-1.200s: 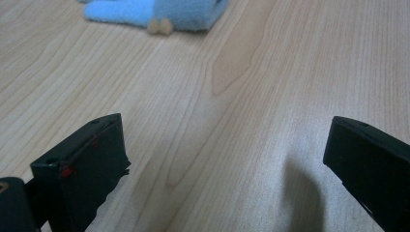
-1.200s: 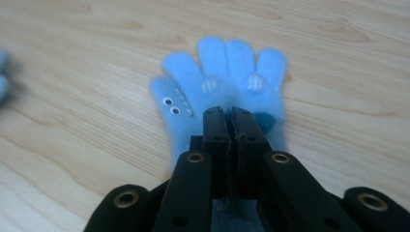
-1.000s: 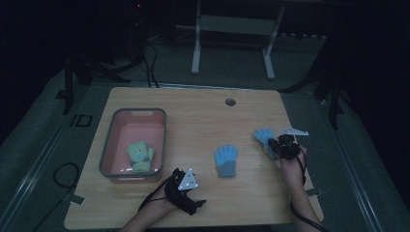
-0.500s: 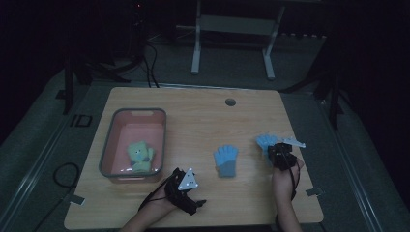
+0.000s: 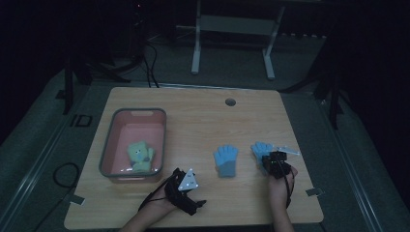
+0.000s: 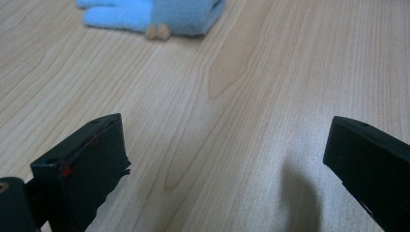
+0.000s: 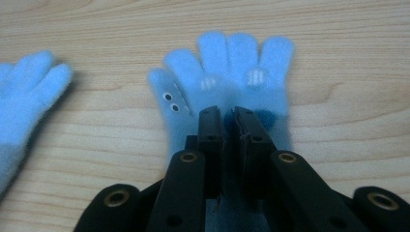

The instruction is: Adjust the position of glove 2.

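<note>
High view first: at the left of the wooden table [image 5: 203, 121] we see a pink tub [image 5: 116, 126] holding a green glove [image 5: 139, 155]. Just below its near right corner our left gripper [image 5: 183, 186] rests low over the tabletop; the left gripper view shows its jaws spread wide with bare wood between them. Right of it a light blue glove [image 5: 226, 161] lies flat, fingers pointing away from us. Farther right, near but apart, a second blue glove [image 7: 227, 89] with small googly eyes lies flat, and our right gripper [image 7: 227, 113] has its jaws pinched together on this glove's cuff end.
</note>
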Tool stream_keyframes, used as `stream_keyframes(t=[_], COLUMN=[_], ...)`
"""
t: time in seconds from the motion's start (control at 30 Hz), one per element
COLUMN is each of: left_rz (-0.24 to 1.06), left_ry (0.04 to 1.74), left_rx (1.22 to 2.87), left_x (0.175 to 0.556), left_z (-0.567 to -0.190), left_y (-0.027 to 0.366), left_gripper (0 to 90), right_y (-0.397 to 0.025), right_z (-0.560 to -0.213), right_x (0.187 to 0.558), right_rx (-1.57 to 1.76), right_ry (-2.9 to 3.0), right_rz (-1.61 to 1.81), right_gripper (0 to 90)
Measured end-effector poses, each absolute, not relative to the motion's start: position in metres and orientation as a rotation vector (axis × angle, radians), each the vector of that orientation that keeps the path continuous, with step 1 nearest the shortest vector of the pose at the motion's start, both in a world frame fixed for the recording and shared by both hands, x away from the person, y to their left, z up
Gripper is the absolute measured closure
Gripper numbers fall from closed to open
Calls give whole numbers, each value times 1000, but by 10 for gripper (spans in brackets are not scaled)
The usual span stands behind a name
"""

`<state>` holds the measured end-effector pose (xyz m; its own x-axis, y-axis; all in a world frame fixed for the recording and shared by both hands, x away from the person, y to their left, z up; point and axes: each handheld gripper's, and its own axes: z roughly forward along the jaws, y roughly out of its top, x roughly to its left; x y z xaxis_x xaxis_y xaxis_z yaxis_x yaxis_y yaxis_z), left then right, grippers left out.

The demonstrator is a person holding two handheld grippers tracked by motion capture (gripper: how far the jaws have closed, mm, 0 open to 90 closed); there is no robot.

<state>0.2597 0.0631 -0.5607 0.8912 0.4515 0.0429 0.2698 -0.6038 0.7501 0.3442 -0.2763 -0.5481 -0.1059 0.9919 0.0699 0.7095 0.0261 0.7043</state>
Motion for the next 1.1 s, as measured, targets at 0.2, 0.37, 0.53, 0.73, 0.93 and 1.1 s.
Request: stream_keyframes(t=[0.2, 0.37, 0.53, 0.73, 0.93, 1.1], left_rz=[292, 291, 292, 294, 291, 291], left_ry=[512, 513, 516, 518, 523, 527], left_rx=[2253, 2251, 2250, 2253, 2245, 2244], left_x=[260, 260, 260, 260, 260, 260], left_z=[-561, -561, -561, -562, -562, -562], left_y=[63, 63, 63, 62, 63, 63], left_gripper=[18, 19, 19, 19, 19, 19], right_y=[-276, -287, -303, -317, -323, -326], right_z=[-540, -524, -513, -510, -530, -545], right_x=[344, 348, 357, 359, 366, 369], right_rx=[1671, 1591, 1451, 1310, 1206, 1181], right_ry=[1942, 2029, 2163, 2282, 2376, 2408], right_rz=[828, 901, 913, 974, 986, 1003], right_gripper=[708, 689, 693, 693, 698, 705])
